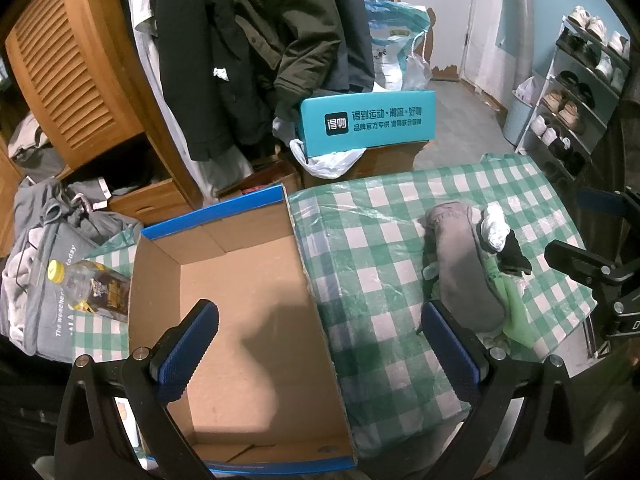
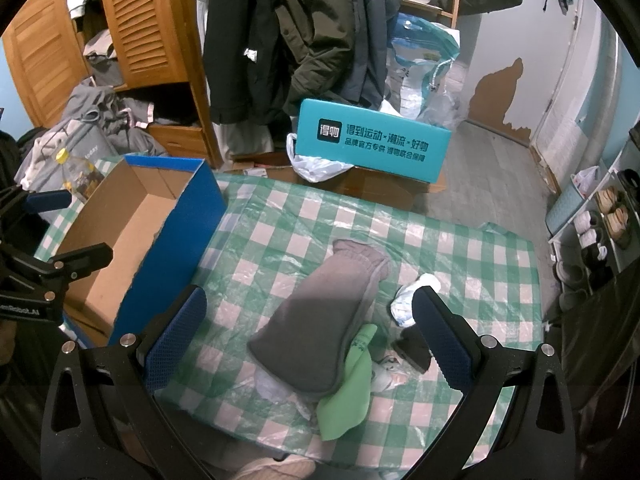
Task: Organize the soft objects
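The box (image 2: 132, 236) stands empty at the table's (image 2: 460, 248) left edge. The grey sock (image 2: 320, 316) lies near the front edge, over a green cloth (image 2: 352, 384). The right gripper (image 2: 308, 340) is spread wide, empty, straddling the sock: lower, pinch mid-body. The left gripper (image 1: 320, 352) is wide, empty. The small white bundle (image 2: 408, 300) is probably a sock.

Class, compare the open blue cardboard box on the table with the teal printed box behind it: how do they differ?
The open blue cardboard box sits on the checked tablecloth; the teal printed box rests beyond the table. The blue one is lidless, showing a bare brown interior; the teal one is closed. Only the teal one shows printed text. Both are rectangular.
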Demonstrator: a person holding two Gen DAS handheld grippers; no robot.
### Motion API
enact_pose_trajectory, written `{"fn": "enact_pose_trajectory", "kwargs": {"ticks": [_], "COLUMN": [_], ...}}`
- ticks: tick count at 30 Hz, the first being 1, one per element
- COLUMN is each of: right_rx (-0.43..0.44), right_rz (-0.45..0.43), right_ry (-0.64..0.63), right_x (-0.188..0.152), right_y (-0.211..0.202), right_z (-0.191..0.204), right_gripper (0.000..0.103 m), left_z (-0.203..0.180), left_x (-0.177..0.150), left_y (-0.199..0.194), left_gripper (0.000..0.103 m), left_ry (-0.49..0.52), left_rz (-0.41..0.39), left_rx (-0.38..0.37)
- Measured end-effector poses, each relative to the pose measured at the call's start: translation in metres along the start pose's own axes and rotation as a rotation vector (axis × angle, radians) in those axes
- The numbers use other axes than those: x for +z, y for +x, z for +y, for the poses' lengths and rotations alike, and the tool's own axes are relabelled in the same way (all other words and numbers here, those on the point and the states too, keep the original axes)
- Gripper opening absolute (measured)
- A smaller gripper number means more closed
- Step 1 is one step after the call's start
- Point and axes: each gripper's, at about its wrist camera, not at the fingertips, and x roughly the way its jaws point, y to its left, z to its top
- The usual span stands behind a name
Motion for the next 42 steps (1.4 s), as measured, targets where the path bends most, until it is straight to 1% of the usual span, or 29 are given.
{"fn": "enact_pose_trajectory", "kwargs": {"ticks": [29,34,39,42], "right_rx": [-0.004,-0.01,-0.016,-0.018], "right_rz": [0.004,0.007,0.026,0.041], "right_ry": [0.001,0.008,0.024,0.028], "right_x": [-0.002,-0.004,-0.009,-0.011], "right_y": [0.001,0.001,0.003,0.005], "right_z": [-0.001,-0.002,-0.01,-0.016], "right_gripper": [0.101,0.101,0.101,0.101], "left_z": [0.0,-0.005,-0.009,-0.01], "left_x": [0.002,-0.008,-0.015,-0.008], "left_y": [0.0,0.005,0.014,0.019], "left_gripper": [0.102,0.102,0.102,0.102], "left_ry": [0.0,0.009,0.012,0.011], "left_rz": [0.004,0.005,0.04,0.067], "left_rx": [0.0,0.006,0.001,-0.009]}}
